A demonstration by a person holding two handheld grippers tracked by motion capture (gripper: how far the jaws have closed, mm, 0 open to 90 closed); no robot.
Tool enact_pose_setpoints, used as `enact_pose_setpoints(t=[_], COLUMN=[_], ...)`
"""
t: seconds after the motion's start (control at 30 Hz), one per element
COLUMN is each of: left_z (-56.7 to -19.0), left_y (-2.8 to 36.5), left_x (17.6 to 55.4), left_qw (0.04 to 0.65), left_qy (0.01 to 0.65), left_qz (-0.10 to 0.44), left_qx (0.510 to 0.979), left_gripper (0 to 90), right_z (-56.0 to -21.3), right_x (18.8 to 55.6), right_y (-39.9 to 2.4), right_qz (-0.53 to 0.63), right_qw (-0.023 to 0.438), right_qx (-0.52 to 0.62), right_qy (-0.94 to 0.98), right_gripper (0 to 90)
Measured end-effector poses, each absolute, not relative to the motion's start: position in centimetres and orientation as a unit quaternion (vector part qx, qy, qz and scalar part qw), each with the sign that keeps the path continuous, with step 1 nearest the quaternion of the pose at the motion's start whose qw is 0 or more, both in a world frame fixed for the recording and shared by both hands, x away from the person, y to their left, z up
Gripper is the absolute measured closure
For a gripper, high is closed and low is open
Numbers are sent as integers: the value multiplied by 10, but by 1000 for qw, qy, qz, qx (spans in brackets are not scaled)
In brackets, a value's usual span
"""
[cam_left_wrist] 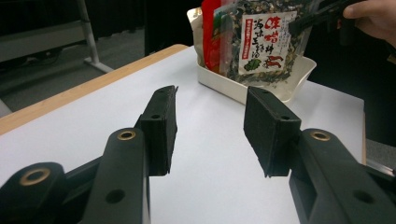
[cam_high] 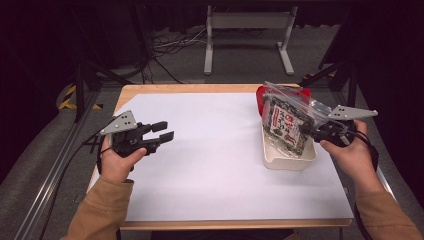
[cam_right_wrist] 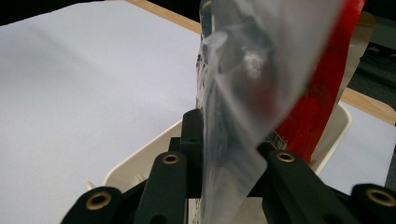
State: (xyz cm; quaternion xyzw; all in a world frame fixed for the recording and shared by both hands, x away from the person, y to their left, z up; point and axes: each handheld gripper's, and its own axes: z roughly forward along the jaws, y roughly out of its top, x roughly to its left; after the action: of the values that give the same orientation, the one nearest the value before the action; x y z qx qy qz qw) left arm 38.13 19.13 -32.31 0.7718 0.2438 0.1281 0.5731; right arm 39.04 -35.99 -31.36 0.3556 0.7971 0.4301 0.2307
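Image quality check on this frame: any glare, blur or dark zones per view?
High view: surroundings very dark, white table sheet bright but readable. Left gripper view: jaws sharp, snack bag in the tray legible. Right gripper view: clear bag too close, blurred, with glare patches; white sheet nearly washed out.

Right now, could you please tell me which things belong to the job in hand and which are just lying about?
In the job: clear bag, right tool shut on it, white tray, red packet.
Lying about: left tool open, white sheet, metal stand.
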Motion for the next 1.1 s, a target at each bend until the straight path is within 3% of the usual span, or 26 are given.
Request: enact_pose_setpoints(t=[0.27, 0.53, 0.73, 1.1], left_z=[-326, -335, -340, -359], left_y=[194, 201, 205, 210], left_x=[379, 371, 361, 346], left_qw=[571, 564, 558, 558], left_qy=[251, 262, 262, 268], left_qz=[135, 143, 143, 134], left_qx=[770, 770, 774, 774], left_gripper=[508, 438, 415, 374], right_z=[-313, -310, -308, -311], right_x=[393, 381, 365, 336], right_y=[-366, -383, -392, -390], right_qz=[452, 492, 496, 485], right_qw=[227, 232, 251, 246], right_qx=[369, 398, 385, 359], right_qy=[780, 739, 737, 758], right_gripper=[734, 381, 315, 307])
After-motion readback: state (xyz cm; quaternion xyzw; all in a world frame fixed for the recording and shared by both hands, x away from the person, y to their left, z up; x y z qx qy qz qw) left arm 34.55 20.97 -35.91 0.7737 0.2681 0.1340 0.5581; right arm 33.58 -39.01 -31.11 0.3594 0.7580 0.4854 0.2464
